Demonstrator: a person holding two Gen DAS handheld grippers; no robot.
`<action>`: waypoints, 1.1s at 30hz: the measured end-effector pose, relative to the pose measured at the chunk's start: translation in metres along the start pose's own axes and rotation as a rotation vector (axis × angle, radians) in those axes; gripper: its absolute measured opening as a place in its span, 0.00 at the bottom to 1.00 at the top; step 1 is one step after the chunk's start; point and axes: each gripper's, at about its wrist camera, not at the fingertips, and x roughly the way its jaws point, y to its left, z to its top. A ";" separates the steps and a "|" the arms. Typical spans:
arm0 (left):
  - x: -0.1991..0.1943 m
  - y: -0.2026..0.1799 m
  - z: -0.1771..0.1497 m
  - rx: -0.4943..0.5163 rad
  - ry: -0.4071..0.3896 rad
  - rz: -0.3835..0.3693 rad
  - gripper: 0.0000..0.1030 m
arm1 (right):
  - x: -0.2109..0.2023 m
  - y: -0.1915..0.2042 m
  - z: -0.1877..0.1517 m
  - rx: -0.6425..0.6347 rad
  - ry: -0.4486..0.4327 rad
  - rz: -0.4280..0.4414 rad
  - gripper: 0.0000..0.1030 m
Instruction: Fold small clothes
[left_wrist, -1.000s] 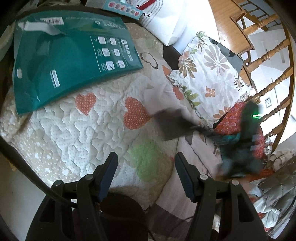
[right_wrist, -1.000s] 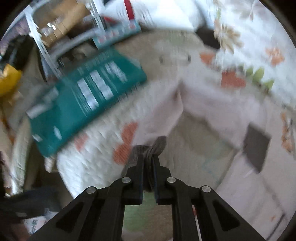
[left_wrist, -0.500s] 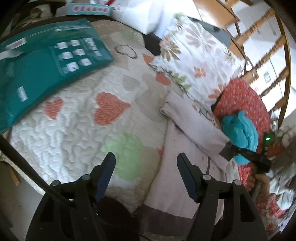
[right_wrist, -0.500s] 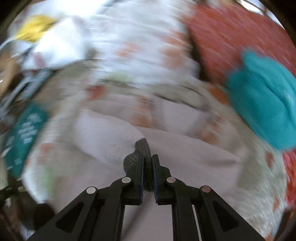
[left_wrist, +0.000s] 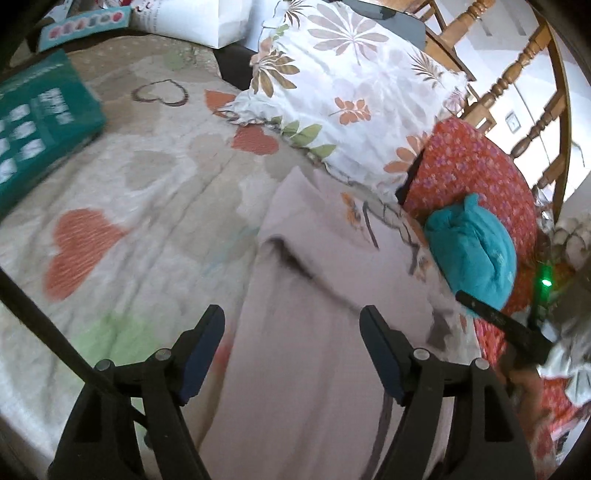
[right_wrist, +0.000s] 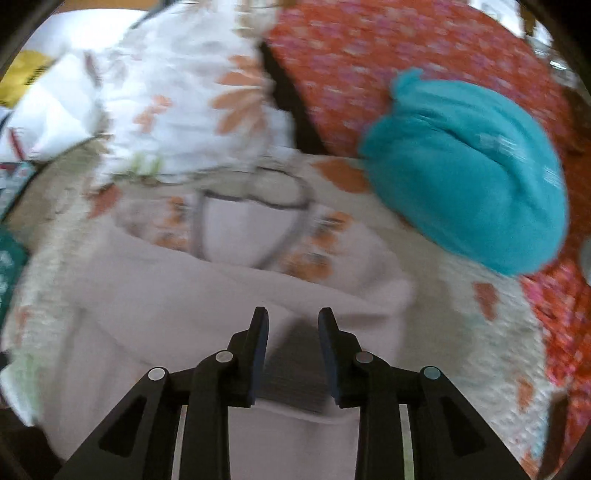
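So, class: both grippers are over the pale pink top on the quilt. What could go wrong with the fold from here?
1. The right gripper is opening over the pink top; a folded-over sleeve could slide back.
2. The left gripper, jaws opening wide, might pinch the quilt along with the top.
3. The teal bundle sits close; the next fold could snag or nudge it.

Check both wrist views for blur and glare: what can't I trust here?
Left wrist: quilt and pale garment smeared in the foreground, floral pillow sharp, window area behind the chair blown out. Right wrist: motion blur throughout; teal bundle streaked, only the gripper crisp.
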 end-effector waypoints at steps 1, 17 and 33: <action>0.011 0.000 0.006 -0.004 -0.010 0.002 0.72 | 0.004 0.013 0.007 -0.019 0.009 0.041 0.30; 0.129 0.048 0.059 -0.117 0.081 -0.030 0.08 | 0.183 0.180 0.119 -0.129 0.225 0.156 0.50; 0.129 0.044 0.058 -0.071 0.082 0.017 0.07 | 0.202 0.216 0.148 -0.208 0.134 0.104 0.10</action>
